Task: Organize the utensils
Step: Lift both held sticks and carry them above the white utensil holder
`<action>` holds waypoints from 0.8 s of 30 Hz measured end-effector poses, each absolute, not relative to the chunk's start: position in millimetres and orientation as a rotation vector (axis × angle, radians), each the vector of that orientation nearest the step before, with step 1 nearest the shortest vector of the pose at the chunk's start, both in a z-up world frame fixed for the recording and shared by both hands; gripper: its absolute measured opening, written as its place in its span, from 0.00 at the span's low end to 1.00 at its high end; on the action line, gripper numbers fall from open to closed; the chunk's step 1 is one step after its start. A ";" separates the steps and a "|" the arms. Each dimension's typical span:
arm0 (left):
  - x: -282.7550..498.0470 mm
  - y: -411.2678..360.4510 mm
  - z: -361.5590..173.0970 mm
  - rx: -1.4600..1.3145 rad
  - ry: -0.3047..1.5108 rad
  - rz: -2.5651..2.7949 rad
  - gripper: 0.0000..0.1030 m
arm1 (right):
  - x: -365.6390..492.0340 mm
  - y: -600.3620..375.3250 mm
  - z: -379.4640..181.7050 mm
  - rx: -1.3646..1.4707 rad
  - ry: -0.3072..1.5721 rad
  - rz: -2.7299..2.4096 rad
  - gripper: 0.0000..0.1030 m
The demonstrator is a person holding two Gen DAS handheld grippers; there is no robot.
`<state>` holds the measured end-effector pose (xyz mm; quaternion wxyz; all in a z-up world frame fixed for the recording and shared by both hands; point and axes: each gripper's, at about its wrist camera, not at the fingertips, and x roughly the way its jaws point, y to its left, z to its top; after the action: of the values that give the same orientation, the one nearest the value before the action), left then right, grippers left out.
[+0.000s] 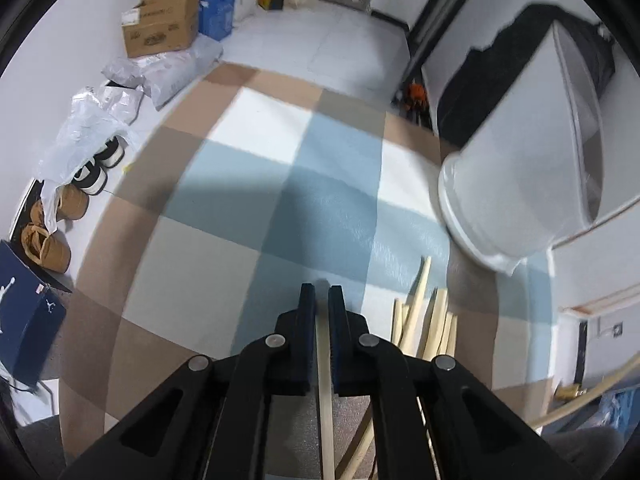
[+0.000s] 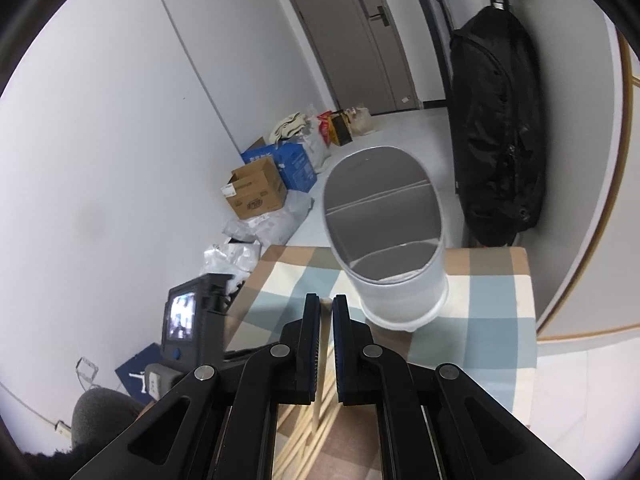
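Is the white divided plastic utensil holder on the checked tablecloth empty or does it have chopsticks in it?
Empty: the white divided plastic utensil holder shows only bare grey compartments in the right wrist view.

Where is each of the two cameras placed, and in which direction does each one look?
Left wrist: on the left gripper, looking steeply down at the checked cloth and loose chopsticks; its black fingers pinch one stick.
Right wrist: on the right gripper, looking forward at the white holder and the door; its fingers grip a stick, and the other gripper's body shows at left.
Shared: cloth, holder, cardboard box.
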<state>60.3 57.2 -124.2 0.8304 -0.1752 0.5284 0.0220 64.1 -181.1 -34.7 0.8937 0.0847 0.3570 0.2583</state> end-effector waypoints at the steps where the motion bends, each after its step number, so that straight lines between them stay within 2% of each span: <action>1: 58.3 58.8 -119.2 -0.383 1.097 0.041 0.02 | 64.2 -184.5 -33.3 0.179 0.735 0.532 0.05; 10: 28.3 61.4 -55.3 -0.378 0.885 0.007 0.02 | 58.7 -197.6 -16.3 0.176 0.679 0.537 0.05; 24: 25.8 57.5 31.2 -0.360 0.636 -0.105 0.02 | 52.3 -205.6 17.4 0.179 0.603 0.539 0.05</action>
<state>25.8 57.5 31.2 0.9327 -0.1758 0.3107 -0.0513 52.2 -205.6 17.4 0.9154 0.0868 0.2929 0.2620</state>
